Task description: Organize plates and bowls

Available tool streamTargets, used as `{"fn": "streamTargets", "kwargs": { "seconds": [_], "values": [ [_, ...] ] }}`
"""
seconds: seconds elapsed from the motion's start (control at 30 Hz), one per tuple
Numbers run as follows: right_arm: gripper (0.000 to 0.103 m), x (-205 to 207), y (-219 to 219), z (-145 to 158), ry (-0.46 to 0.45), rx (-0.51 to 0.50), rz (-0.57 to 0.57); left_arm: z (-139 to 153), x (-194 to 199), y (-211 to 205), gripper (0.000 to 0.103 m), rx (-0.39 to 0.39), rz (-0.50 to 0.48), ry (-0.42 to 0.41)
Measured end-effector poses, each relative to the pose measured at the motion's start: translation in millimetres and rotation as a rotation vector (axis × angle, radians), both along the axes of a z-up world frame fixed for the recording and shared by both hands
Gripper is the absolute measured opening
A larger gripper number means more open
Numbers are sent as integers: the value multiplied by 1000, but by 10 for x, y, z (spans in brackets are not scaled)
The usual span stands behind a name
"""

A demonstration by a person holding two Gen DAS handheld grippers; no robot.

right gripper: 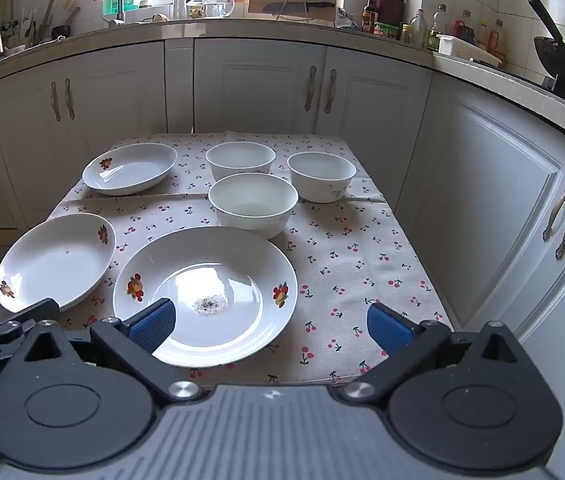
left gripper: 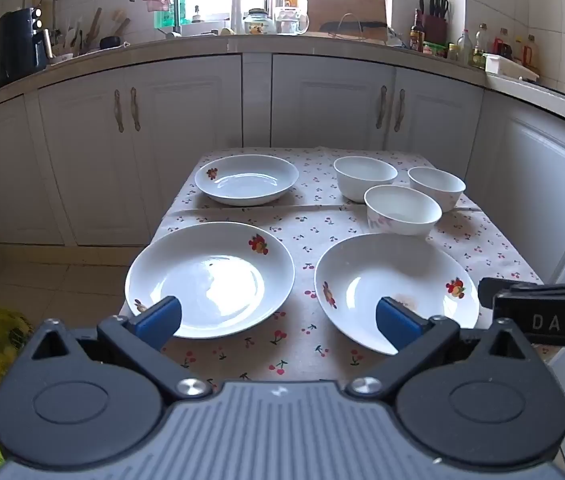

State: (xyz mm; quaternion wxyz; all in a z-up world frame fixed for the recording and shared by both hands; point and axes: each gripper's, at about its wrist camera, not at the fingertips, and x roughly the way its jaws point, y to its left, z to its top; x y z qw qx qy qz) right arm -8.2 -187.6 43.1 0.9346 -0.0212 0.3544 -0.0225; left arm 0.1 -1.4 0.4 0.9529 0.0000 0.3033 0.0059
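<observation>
Right now my left gripper (left gripper: pixel 278 320) fingers spread fully, holding nothing, right gripper (right gripper: pixel 270 326) same, both above tabletop (right gripper: pixel 362 264) w/ 3 plates (right gripper: pixel 206 292), 3 bowls (right gripper: pixel 252 202) behind.

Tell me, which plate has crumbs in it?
The near right plate: a greyish speck patch sits at its centre; the other two look clean.
</observation>
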Motion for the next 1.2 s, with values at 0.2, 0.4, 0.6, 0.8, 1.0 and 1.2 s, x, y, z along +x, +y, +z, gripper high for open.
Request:
{"fn": "streamTargets", "kwargs": {
  "seconds": [0.2,0.4,0.6,0.8,1.0,1.2],
  "values": [
    [103,-10,2,4,-11,2,-2,18,-27,-50,102,-13,-3,-15],
    [103,-17,7,-16,-11,1,-1,68,-16,-33,102,-16,-1,-10],
    [103,-17,2,10,-14,2,-1,47,-33,-16,102,-21,-4,-16],
    [103,-19,3,15,-15,2,-1,41,-35,-13,102,-22,-5,-17],
    [103,-21,10,35,-15,2,-1,94,-63,5,102,-24,-9,-22],
    [103,-22,9,25,-17,2,-1,98,-66,2,102,-24,-9,-22]
  ]
}}
